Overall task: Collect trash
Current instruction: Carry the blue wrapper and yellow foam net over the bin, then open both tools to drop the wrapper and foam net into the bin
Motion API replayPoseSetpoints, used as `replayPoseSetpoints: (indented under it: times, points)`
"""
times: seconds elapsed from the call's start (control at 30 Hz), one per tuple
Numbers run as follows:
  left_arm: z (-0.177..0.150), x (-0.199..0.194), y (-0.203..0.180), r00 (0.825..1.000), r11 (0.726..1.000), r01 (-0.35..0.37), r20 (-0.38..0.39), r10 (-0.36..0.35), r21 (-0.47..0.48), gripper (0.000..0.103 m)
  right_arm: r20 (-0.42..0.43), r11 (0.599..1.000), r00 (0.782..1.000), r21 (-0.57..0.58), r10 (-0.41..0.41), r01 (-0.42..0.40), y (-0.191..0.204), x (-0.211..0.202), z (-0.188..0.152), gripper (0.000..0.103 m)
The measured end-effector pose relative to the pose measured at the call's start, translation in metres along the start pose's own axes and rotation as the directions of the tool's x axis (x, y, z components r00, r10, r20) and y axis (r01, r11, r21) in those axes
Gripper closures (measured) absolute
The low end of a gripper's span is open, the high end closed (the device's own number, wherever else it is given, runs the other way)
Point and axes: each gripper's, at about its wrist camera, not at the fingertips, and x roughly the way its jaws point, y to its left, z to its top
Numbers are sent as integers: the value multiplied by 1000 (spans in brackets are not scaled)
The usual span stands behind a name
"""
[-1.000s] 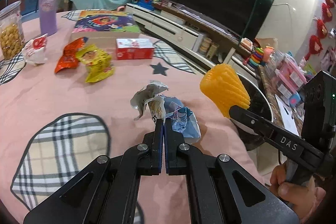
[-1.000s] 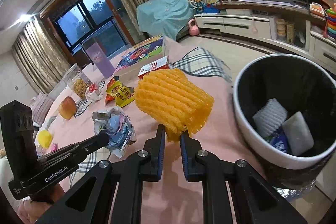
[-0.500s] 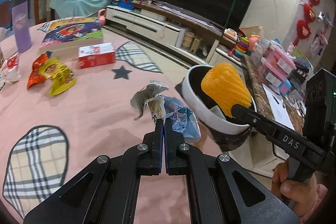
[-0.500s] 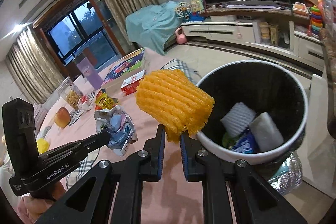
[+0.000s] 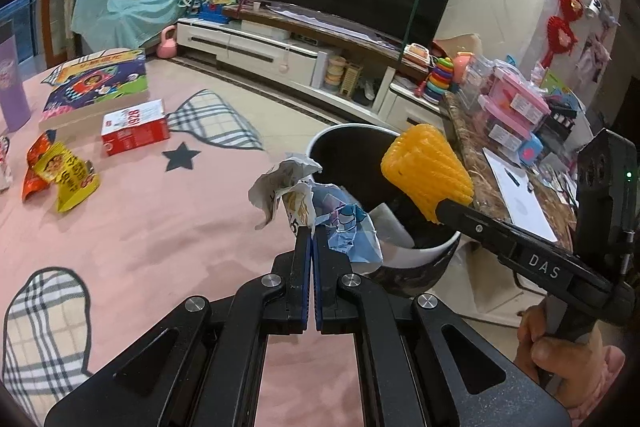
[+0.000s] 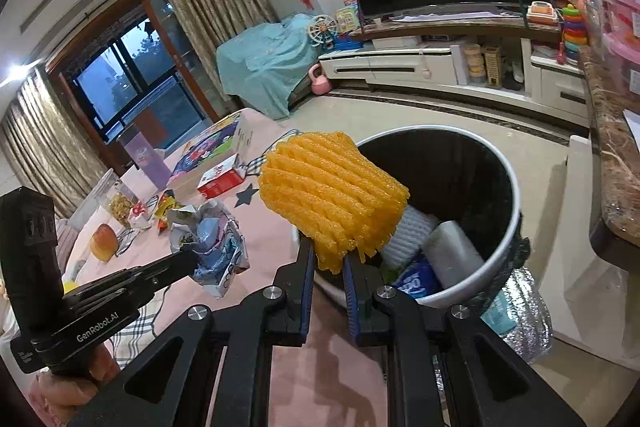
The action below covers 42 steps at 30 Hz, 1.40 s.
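Note:
My left gripper (image 5: 311,233) is shut on a crumpled white and blue wrapper (image 5: 320,211), held above the pink tablecloth (image 5: 160,227) close to the bin's near rim. My right gripper (image 6: 326,255) is shut on an orange foam fruit net (image 6: 332,193), which hangs over the rim of the white bin (image 6: 512,227) with a black liner. In the left wrist view the orange foam net (image 5: 426,171) and the right gripper (image 5: 442,211) sit over the bin (image 5: 420,255). The right wrist view shows the wrapper (image 6: 212,243) in the left gripper (image 6: 192,255). Inside the bin lie white foam and a blue packet (image 6: 416,279).
Yellow and orange snack wrappers (image 5: 60,175), a red and white box (image 5: 134,131), a picture book (image 5: 96,83) and a purple cup (image 5: 12,87) lie further back on the table. An apple (image 6: 105,242) and a snack jar (image 6: 116,203) stand far left. A stone-topped counter (image 6: 612,163) flanks the bin.
Both grippers have carried their loads across the table toward the bin; the bin now lies right under the orange net and fills more of both views. Neither grip has changed.

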Motion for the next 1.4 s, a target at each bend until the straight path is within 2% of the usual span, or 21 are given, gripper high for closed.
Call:
replayPoseSetpoints:
  times: [0.77,1.4]
  points:
    - [20,43,-41,999,997,32,-39,-29,76,102,-27,998,998,36,-57,58,-41,5,9,89]
    - [27,67,-48,997,996,37,-77,-30,85,102,-54,996,996,48,-68,71,-53,16,16,89]
